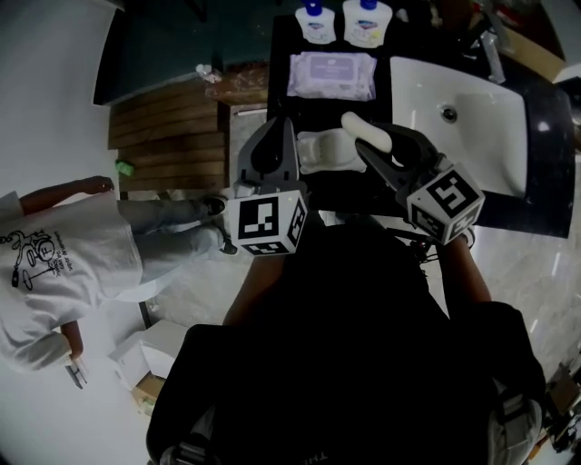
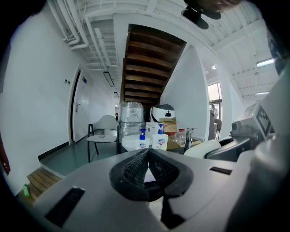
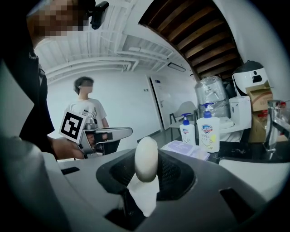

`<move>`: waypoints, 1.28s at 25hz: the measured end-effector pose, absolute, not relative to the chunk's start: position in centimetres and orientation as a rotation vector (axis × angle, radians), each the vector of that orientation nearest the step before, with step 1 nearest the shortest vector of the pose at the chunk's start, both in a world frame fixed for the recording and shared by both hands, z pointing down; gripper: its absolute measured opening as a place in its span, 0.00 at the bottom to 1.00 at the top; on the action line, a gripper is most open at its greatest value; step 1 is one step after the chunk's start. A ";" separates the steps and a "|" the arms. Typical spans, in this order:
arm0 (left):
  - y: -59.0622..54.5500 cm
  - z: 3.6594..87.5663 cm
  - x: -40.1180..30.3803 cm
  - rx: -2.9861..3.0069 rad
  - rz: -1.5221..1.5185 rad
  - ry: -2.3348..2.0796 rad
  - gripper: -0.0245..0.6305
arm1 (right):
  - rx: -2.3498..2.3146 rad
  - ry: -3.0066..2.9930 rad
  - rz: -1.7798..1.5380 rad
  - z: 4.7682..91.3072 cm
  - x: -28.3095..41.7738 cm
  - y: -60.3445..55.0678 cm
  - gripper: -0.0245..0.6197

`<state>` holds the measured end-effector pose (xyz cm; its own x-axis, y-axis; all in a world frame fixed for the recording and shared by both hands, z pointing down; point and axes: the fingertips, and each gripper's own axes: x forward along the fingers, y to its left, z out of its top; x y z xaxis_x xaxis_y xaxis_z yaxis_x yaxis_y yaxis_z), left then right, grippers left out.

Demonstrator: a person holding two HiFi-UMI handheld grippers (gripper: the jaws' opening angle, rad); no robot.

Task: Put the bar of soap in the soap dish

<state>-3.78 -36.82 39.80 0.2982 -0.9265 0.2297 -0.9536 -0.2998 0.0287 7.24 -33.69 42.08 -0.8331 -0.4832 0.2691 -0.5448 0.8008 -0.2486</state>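
**Bar of soap held over the soap dish by the right tool**

Seen from the head view, a person stands at a dark counter (image 1: 283, 86) with a tool in each hand. The right tool (image 1: 368, 145) is clamped on a white oval bar of soap (image 1: 366, 130). In the right gripper view the bar of soap (image 3: 146, 158) stands on end between the two dark pads of the right tool (image 3: 147, 174), pinched from both sides.

The white soap dish (image 1: 318, 153) lies on the counter between the two tools. The soap sits at the dish's 2 o'clock edge, overlapping it from above. Whether the two touch cannot be told.

The left tool (image 1: 283, 132) is at 9 o'clock of the dish, just beside it. In the left gripper view the left tool (image 2: 148, 154) has its tips together, with nothing gripped.

At 12 o'clock of the dish lies a pack of wipes (image 1: 331, 74). Beyond it stand two pump bottles (image 1: 315, 23). A white sink (image 1: 481, 150) is at 3 o'clock of the dish. A bystander in a white T-shirt (image 1: 54, 263) stands at 9 o'clock, well apart from the counter.
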 end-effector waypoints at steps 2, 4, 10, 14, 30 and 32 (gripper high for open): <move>-36.7 40.1 -4.0 2.399 0.256 -1.750 0.04 | 0.776 -2.789 0.505 42.5 6.8 -33.5 0.22; -36.8 40.3 -4.4 2.404 0.266 -1.752 0.04 | 0.733 -2.791 0.538 42.7 6.0 -33.4 0.22; -36.8 41.1 -5.5 2.381 0.259 -1.743 0.04 | 0.653 -2.687 0.657 45.3 4.7 -32.9 0.22; -36.9 41.6 -6.5 2.367 0.249 -1.741 0.04 | 0.571 -2.628 0.761 46.6 3.5 -32.5 0.22; -37.5 44.7 -7.6 2.314 0.176 -1.682 0.04 | 0.459 -2.300 1.050 49.8 1.4 -31.8 0.22; -37.8 44.7 -7.5 2.323 0.160 -1.677 0.04 | 0.472 -2.282 1.108 49.7 1.3 -32.2 0.22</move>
<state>-7.48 -37.85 44.73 0.3233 -0.9138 0.2457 -0.9438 -0.2925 0.1539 1.35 -32.16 49.66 -0.7847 -0.0702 0.6158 -0.5272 0.5980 -0.6037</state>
